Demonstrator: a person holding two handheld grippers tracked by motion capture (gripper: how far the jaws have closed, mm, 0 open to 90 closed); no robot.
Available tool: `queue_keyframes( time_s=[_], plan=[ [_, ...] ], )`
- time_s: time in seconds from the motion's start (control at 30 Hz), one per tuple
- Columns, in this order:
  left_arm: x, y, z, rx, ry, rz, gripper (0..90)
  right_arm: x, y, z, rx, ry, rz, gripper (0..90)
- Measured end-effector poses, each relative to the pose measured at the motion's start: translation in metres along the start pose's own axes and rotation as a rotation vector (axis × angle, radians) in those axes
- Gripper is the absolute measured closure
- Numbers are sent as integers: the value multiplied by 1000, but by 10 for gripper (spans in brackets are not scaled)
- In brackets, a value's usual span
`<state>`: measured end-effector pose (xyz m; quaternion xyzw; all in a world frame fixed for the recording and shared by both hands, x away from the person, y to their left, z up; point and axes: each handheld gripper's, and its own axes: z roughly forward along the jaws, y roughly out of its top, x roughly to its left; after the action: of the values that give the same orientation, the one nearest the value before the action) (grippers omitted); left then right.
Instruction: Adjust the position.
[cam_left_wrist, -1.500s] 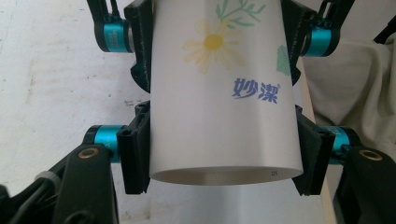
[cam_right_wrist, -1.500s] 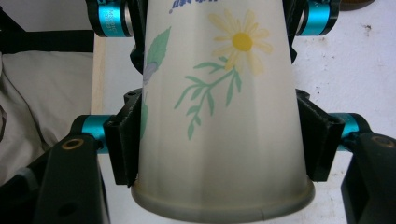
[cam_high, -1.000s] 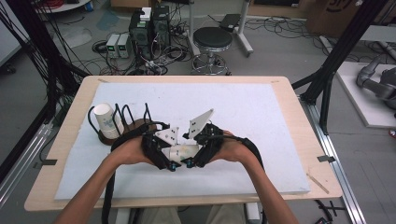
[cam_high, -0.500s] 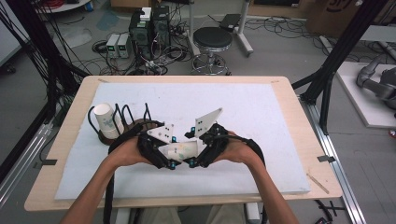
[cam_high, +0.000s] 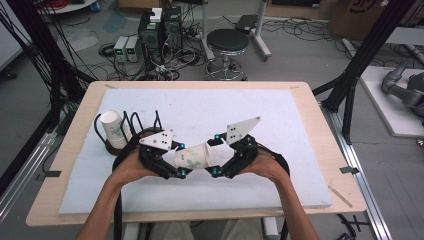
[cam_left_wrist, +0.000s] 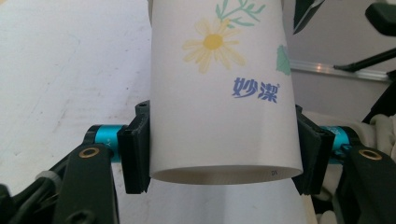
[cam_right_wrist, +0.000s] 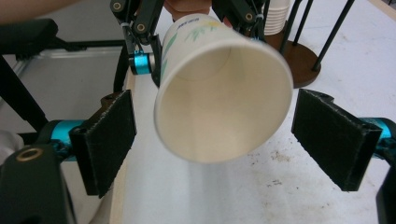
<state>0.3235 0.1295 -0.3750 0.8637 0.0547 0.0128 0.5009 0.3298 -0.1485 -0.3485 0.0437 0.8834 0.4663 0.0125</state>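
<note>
Cup (cam_high: 192, 157) hangs on its side above the table's (cam_high: 300, 130) near edge, a little left of centre, pinched near its base by the left gripper (cam_high: 172, 162), whose jaws are clamped on its wall. Its open mouth points at the right gripper (cam_right_wrist: 212, 149), whose jaws stand wide on either side of the rim, not touching. If those jaws close on the thin rim too hard, the paper could buckle. If the left lets go before the right has a grip, the cup would drop and could roll toward the stack (cam_high: 114, 129) by the left edge.
</note>
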Motion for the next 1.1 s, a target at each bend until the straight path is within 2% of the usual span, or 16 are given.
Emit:
queue_keyframes(
  time_s=[0.2, 0.5, 0.7, 1.0, 1.1],
  plan=[
    [-1, -8, -1, -120, -2, -39, 353, 0, -12, -2, -52, 3, 27, 143],
    [-5, -14, 5, -198, -15, -45, 353, 3, -25, 0, -136, 20, 65, 144],
    [-7, -16, 7, -283, -26, -59, 354, 5, -31, 3, -176, 36, 77, 144],
    [-9, -18, 14, -286, -50, -58, 353, 5, -31, 13, -230, 86, 77, 149],
    [-9, -17, 16, -286, -58, -52, 353, 5, -30, 15, -234, 94, 73, 149]
  ],
)
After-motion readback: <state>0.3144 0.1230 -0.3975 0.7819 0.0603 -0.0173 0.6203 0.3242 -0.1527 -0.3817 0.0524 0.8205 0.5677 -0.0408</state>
